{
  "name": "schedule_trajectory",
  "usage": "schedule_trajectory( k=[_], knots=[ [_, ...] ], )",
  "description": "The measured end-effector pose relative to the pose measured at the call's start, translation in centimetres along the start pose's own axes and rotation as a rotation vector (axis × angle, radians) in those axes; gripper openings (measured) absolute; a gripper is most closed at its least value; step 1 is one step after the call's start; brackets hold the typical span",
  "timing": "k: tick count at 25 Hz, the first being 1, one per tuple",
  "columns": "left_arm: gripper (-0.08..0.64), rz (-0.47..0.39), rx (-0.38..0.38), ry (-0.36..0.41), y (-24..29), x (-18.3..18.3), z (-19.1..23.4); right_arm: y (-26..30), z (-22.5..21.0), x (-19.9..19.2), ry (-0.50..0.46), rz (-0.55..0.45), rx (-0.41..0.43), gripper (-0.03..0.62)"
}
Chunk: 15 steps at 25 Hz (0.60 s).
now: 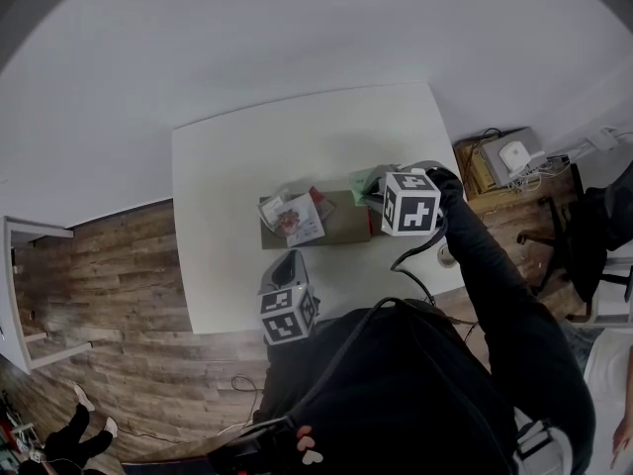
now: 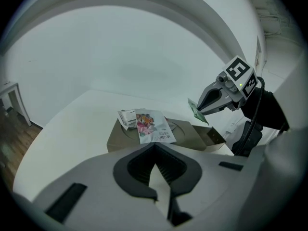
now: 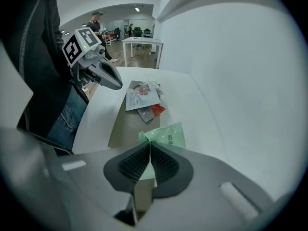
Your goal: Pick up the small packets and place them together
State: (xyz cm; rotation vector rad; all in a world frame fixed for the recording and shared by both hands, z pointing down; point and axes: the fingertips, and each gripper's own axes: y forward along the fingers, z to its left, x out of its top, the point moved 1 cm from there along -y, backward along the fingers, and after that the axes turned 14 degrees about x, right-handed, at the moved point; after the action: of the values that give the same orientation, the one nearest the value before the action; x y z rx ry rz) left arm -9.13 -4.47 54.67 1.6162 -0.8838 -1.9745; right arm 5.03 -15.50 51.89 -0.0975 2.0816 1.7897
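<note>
Right hand-held gripper [image 3: 149, 147]: pinches the green packet [image 3: 168, 136].
Packet pile [image 3: 142, 96]: lies at your 12 o'clock, just ahead.
Nearer hand: your right.

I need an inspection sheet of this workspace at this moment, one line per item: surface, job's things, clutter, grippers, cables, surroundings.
Surface: white table, brown cardboard tray on it.
Job's things: pile of packets on the tray; green packet held in the right gripper.
Clutter: nothing seen.
Grippers: right gripper shut on green packet; left gripper shut, empty.
Cables: black cable hanging from right gripper.
Surroundings: wooden floor, office chair, crate of devices.
</note>
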Motion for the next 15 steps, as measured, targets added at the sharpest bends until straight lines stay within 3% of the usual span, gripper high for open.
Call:
schedule_trajectory(
  k=[15],
  knots=[
    [0.000, -0.005, 0.028, -0.030, -0.4, -0.3, 1.5, 3.5, 1.7, 5.2, -0.119, -0.015, 0.106, 0.012]
  ],
)
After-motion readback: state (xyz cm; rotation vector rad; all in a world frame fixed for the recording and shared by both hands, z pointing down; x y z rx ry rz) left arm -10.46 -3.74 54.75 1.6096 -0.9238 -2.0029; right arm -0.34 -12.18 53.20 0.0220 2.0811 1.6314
